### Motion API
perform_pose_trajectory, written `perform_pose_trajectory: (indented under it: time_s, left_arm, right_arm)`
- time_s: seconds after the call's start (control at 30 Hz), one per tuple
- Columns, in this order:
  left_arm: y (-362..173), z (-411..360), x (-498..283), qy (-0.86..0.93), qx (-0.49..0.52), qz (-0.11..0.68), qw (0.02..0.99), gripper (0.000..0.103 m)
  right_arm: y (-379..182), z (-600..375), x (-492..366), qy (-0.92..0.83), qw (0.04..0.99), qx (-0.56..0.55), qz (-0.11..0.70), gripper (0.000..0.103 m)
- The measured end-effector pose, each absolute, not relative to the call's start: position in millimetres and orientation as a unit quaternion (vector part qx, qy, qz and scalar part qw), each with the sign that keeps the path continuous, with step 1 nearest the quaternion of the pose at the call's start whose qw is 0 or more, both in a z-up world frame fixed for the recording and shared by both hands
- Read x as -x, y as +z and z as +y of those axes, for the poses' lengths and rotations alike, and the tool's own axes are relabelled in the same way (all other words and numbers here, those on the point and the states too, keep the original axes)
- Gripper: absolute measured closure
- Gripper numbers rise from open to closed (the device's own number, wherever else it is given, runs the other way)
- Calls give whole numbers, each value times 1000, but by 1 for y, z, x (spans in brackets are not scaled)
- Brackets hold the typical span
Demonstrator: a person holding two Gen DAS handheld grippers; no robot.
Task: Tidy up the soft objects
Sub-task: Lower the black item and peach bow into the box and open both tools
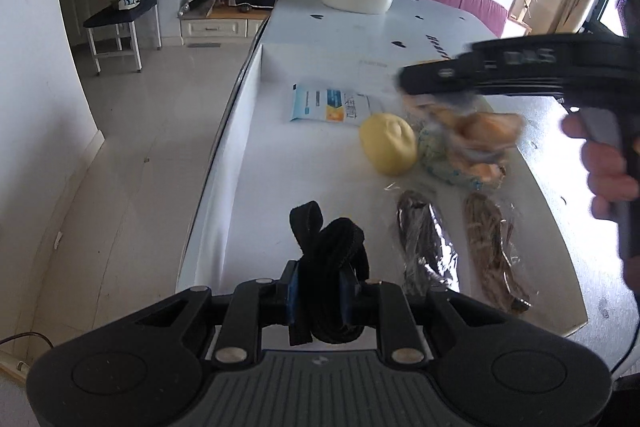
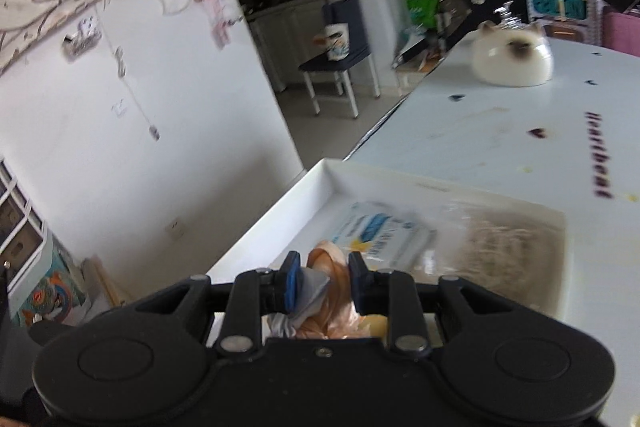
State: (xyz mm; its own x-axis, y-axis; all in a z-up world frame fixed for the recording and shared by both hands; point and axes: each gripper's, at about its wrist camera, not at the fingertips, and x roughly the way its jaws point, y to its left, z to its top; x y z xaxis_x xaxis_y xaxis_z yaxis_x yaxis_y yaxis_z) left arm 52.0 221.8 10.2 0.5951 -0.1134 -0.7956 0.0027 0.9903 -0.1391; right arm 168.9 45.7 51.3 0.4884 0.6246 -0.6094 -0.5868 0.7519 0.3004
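Only the left wrist view shows the left gripper (image 1: pixel 318 287) clenched on a black strap (image 1: pixel 332 247) over the table's (image 1: pixel 280 179) near edge. The right gripper (image 2: pixel 324 281) grasps a crinkly orange packet (image 2: pixel 328 311) above the tray (image 2: pixel 320 179).

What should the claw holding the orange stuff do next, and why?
Probably carry it on over the white tray and lower it in. The right gripper is shut on the orange bundle in clear wrap, and the tray, with a blue-and-white packet already inside, lies just ahead of it.
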Motion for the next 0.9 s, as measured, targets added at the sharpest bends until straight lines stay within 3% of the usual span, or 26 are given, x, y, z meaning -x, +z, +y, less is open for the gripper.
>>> perform_pose_trajectory:
  time_s: [0.13,0.2,0.3,0.47,0.9]
  left_arm:
    - [8,223,-51,-32,69,449,890,76]
    - [9,224,-50,-36,75,447,891,61]
    - [12,225,-49,-41,84,440,893,37]
    - [16,228,-50,-46,93,428,898,33]
    - [20,226,-50,-48,100,420,900,33]
  right_arm:
    - [39,74,-175,363,849,-18,384,76]
    - [34,86,-178,361,847,-14,389,73]
    - [27,99,-181,351,851,-15,390,51]
    - [26,102,-182,348,849,-24,397,44]
    - [41,77,-171,335,857,-21,390,44]
